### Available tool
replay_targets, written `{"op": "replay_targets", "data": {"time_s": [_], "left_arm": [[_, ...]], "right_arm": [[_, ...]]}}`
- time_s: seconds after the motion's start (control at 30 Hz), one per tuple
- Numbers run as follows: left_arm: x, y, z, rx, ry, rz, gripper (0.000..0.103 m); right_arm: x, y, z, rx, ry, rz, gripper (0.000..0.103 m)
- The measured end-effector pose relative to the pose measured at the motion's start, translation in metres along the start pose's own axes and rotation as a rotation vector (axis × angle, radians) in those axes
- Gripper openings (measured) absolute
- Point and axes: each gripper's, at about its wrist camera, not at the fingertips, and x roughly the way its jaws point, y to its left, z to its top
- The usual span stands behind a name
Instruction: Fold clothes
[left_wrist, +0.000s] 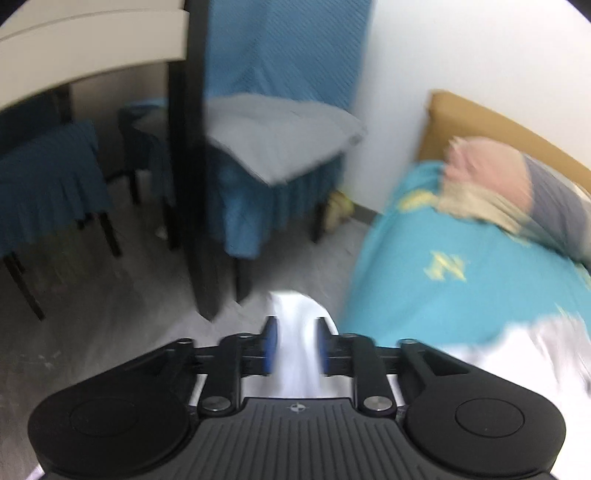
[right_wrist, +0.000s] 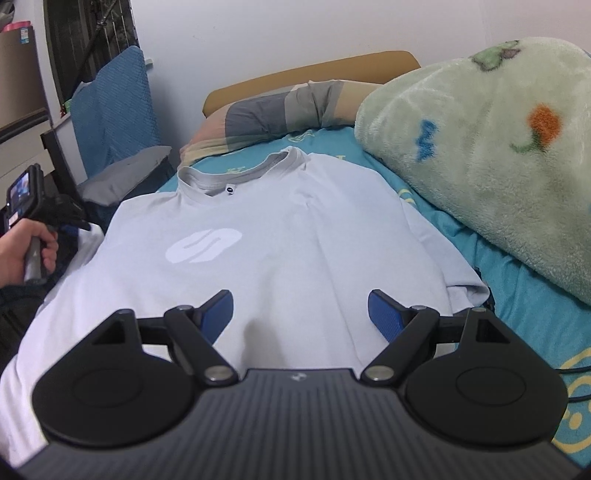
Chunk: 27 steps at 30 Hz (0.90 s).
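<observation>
A pale grey T-shirt with a white logo lies flat, front up, on the teal bed sheet, collar toward the pillow. My right gripper is open and empty, just above the shirt's lower middle. My left gripper is shut on a fold of the shirt's left sleeve at the bed's left edge. It also shows in the right wrist view, held by a hand. The left wrist view is blurred.
A green fleece blanket is heaped on the bed's right side. A striped pillow lies at the headboard. Left of the bed stand chairs with blue covers and a dark table leg on the grey floor.
</observation>
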Motion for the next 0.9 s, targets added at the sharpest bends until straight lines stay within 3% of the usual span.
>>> {"op": "replay_targets", "data": {"time_s": [0.03, 0.17, 0.27, 0.6, 0.77, 0.9], "left_arm": [[-0.010, -0.002, -0.007, 0.013, 0.004, -0.008, 0.058], [-0.062, -0.016, -0.030, 0.070, -0.014, -0.050, 0.068], [-0.115, -0.031, -0.046, 0.112, -0.051, -0.084, 0.072], [-0.296, -0.090, -0.117, 0.212, -0.069, -0.210, 0.081], [-0.339, -0.099, -0.152, 0.197, -0.066, -0.241, 0.084], [-0.347, -0.100, -0.170, 0.214, -0.031, -0.263, 0.084]], "right_arm": [[0.001, 0.000, 0.000, -0.002, 0.000, 0.001, 0.083], [-0.002, -0.001, 0.002, 0.012, -0.012, 0.013, 0.082], [-0.009, -0.005, 0.006, 0.034, -0.026, 0.021, 0.082], [-0.036, -0.016, 0.013, 0.051, -0.045, 0.003, 0.075], [-0.055, -0.017, 0.015, 0.029, -0.065, -0.009, 0.075], [-0.062, -0.035, 0.020, 0.125, -0.066, -0.005, 0.075]]}}
